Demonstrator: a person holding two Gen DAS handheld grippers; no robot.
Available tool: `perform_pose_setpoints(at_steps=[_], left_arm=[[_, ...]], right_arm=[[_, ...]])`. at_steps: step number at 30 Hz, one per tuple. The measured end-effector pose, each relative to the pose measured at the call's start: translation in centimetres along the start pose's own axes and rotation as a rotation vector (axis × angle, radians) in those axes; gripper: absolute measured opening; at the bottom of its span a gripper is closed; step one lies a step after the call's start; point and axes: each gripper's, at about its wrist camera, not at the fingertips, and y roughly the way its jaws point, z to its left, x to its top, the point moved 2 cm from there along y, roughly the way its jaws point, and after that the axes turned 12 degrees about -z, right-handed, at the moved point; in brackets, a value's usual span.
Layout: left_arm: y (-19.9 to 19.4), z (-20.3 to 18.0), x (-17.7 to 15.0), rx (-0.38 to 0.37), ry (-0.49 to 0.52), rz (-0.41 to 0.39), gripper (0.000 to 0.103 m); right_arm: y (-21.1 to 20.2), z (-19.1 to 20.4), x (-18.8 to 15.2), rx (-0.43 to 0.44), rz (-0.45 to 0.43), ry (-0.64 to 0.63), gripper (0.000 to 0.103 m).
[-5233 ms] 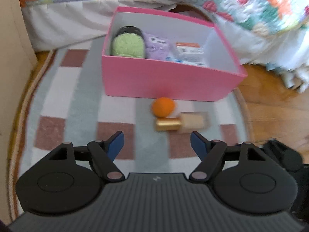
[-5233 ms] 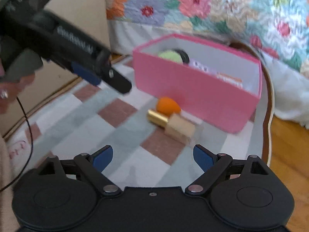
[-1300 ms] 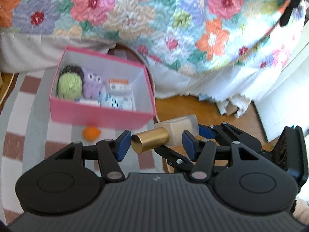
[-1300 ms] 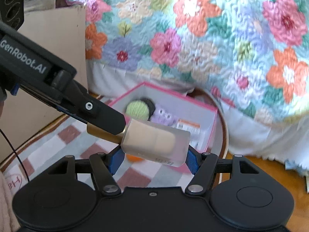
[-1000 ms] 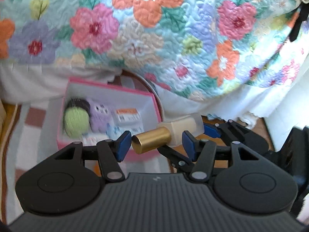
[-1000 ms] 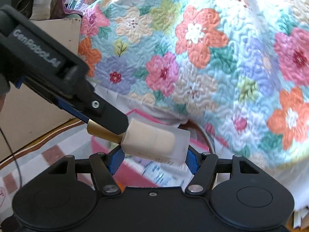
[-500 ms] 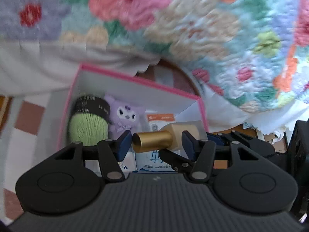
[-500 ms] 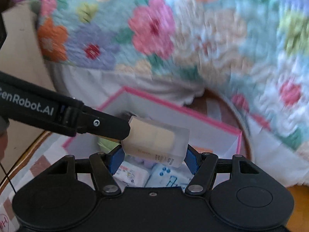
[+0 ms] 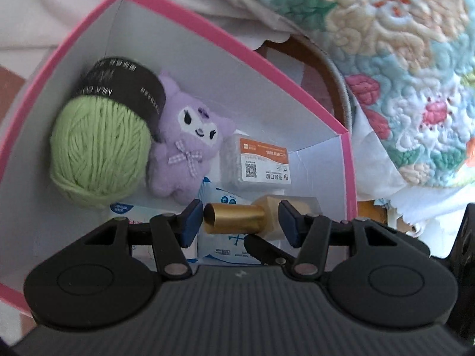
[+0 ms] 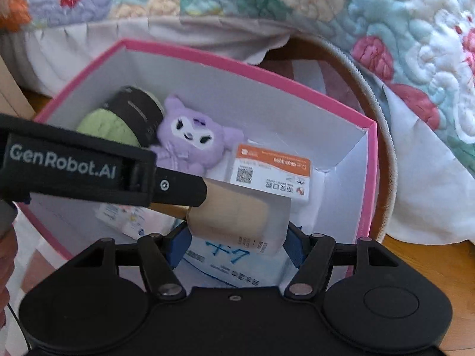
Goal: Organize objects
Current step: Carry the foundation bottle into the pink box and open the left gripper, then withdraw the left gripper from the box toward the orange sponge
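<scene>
The pink box (image 9: 207, 34) sits open on the floor beside a floral quilt (image 9: 400, 44), and both grippers hang over its near right part with 1 bottle (image 10: 240, 219) shared between them.

At the far left of the box lies a green yarn ball (image 9: 99, 148) with a black paper band. Just right of it, touching, is a purple plush toy (image 9: 188, 145). Right of the plush stands a clear packet with an orange label (image 9: 258, 163). White and blue packets (image 10: 234, 267) cover the near floor of the box.

The left gripper (image 9: 241, 221) is clenched on the bottle's gold cap (image 9: 234, 218): the left pad touches the cap's end, the right pad sits against the frosted body. The right gripper (image 10: 234, 244) is clenched across that frosted beige body, both blue pads pressed to its sides. The bottle lies level, cap to the left, held above the packets inside the box's walls, near the right wall.
</scene>
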Motion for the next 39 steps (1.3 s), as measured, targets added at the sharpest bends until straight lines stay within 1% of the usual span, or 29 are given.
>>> perform_pose_setpoints(at_steps=[2, 4, 6, 9, 12, 15, 17, 19, 22, 26, 29, 31, 33, 36, 39], left_arm=[[0.2, 0.3, -0.1, 0.008, -0.013, 0.003, 0.053], [0.2, 0.4, -0.2, 0.033, -0.021, -0.006, 0.054], [-0.3, 0.4, -0.2, 0.058, -0.032, -0.032, 0.054], [-1.2, 0.1, -0.3, 0.047, -0.05, -0.045, 0.054], [-2.3, -1.0, -0.5, 0.074, 0.007, -0.048, 0.056], [-3.6, -1.7, -0.8, 0.117, 0.066, -0.043, 0.056], [-4.5, -2.0, -1.0, 0.126, 0.091, -0.043, 0.057], [-5.7, -2.6, -1.0, 0.151, 0.125, -0.055, 0.06], [-7.7, -3.3, -0.8, 0.206, 0.16, -0.053, 0.061], [-10.6, -4.2, -0.6, 0.219, 0.182, -0.067, 0.063], [-12.6, -5.5, -0.6, 0.253, 0.239, -0.073, 0.064], [-13.8, -6.2, -0.8, 0.248, 0.262, -0.058, 0.065], [-14.8, -6.9, -0.9, 0.228, 0.277, -0.039, 0.066], [-16.6, -8.1, -1.3, 0.212, 0.327, -0.043, 0.067], [-18.6, -9.0, -1.9, 0.193, 0.367, -0.048, 0.068]], right_arm=[[0.4, -0.2, 0.0, 0.009, 0.019, 0.017, 0.071], [0.7, -0.6, -0.3, 0.031, 0.031, 0.047, 0.07], [0.3, -0.7, -0.5, 0.045, 0.006, 0.05, 0.071], [-0.3, -0.2, -0.1, 0.037, -0.039, 0.011, 0.072], [-1.7, 0.0, -0.4, 0.035, -0.096, -0.028, 0.072], [-3.7, -0.4, -0.8, 0.077, -0.161, -0.004, 0.072], [-5.0, -0.6, -1.1, 0.095, -0.193, 0.017, 0.072], [-6.2, -0.9, -1.3, 0.106, -0.203, 0.038, 0.072], [-8.0, -1.4, -1.3, 0.112, -0.218, 0.053, 0.072], [-10.7, -1.6, -1.1, 0.129, -0.238, 0.06, 0.072], [-12.7, -1.7, -1.0, 0.129, -0.242, 0.07, 0.072], [-13.9, -1.5, -1.0, 0.156, -0.259, 0.067, 0.072], [-14.7, -1.2, -1.0, 0.144, -0.27, 0.053, 0.072], [-16.1, -0.8, -1.2, 0.165, -0.279, 0.063, 0.072], [-18.1, -0.2, -1.5, 0.168, -0.31, 0.046, 0.072]])
